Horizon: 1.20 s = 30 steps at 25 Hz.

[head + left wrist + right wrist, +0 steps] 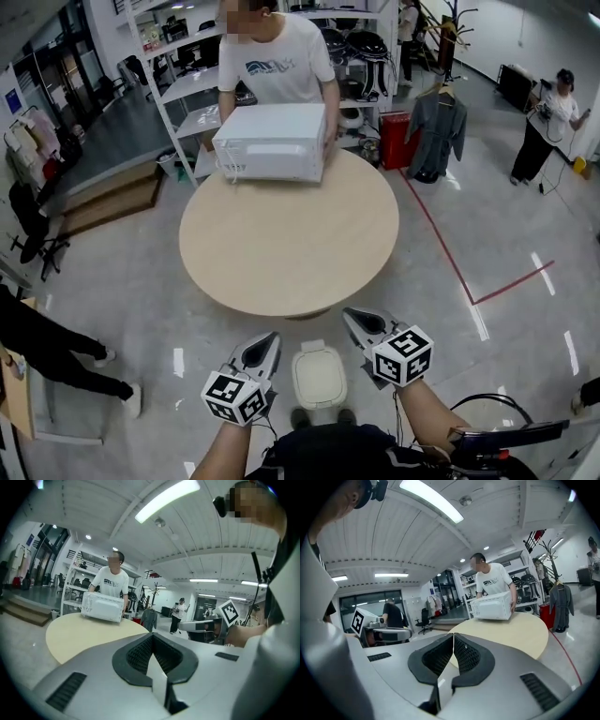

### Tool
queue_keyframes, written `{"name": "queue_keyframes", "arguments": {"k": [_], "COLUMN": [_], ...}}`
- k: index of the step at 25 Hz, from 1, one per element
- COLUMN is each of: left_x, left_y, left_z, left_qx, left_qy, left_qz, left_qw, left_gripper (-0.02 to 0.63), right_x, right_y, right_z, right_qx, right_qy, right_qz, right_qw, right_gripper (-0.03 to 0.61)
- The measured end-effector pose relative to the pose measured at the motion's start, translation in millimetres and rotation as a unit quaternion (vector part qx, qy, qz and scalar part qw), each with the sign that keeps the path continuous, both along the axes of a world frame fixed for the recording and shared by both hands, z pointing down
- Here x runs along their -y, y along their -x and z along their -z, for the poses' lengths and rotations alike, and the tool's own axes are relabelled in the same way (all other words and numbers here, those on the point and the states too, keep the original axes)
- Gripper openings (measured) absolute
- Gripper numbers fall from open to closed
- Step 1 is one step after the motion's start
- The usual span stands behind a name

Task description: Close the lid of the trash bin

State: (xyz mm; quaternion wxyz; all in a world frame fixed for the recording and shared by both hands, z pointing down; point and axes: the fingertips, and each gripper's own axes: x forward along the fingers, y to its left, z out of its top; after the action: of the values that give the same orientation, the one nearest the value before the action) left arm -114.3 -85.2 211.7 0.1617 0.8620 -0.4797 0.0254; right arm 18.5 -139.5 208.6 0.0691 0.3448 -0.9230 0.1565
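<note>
Between the left gripper (pixel 273 338) and the right gripper (pixel 350 316), a white, rounded-square trash bin (pixel 319 377) is seen on glossy floor (pixel 141 281), lid apparently down, near the round wooden table's (pixel 281 253) edge. Both jaws are pressed together, empty.

No words or numbers can be read. The print on the white shirt (pixel 274 66) behind the round table (pixel 289 234) is too blurry.

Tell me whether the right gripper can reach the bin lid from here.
Probably yes. The right gripper hangs just right of the bin lid, nothing lies between them, and its jaws are shut and empty; it would only need lowering.
</note>
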Motion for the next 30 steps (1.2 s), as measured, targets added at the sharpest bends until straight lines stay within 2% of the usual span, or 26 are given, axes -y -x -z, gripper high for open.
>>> {"name": "queue_keyframes", "arguments": {"k": [7, 18, 25, 30], "left_x": [-10, -39, -96, -152], "left_y": [5, -11, -7, 12], "left_z": [18, 34, 43, 64], "left_qx": [0.012, 0.024, 0.023, 0.039], "left_qy": [-0.018, -0.025, -0.042, -0.094], "left_qz": [0.030, 0.051, 0.029, 0.007], "left_qw": [0.9993, 0.9981, 0.9984, 0.9948], "left_gripper": [-0.009, -0.009, -0.009, -0.009], "right_x": [-11, -36, -92, -152], "right_y": [-8, -21, -10, 14], "right_z": [18, 29, 48, 58], "right_qx": [0.015, -0.003, -0.008, 0.002], "right_qy": [-0.018, -0.044, -0.073, -0.085], "right_qz": [0.002, 0.026, 0.014, -0.004], "right_qw": [1.000, 0.999, 0.997, 0.996], "right_gripper": [0.011, 0.011, 0.011, 0.011]}}
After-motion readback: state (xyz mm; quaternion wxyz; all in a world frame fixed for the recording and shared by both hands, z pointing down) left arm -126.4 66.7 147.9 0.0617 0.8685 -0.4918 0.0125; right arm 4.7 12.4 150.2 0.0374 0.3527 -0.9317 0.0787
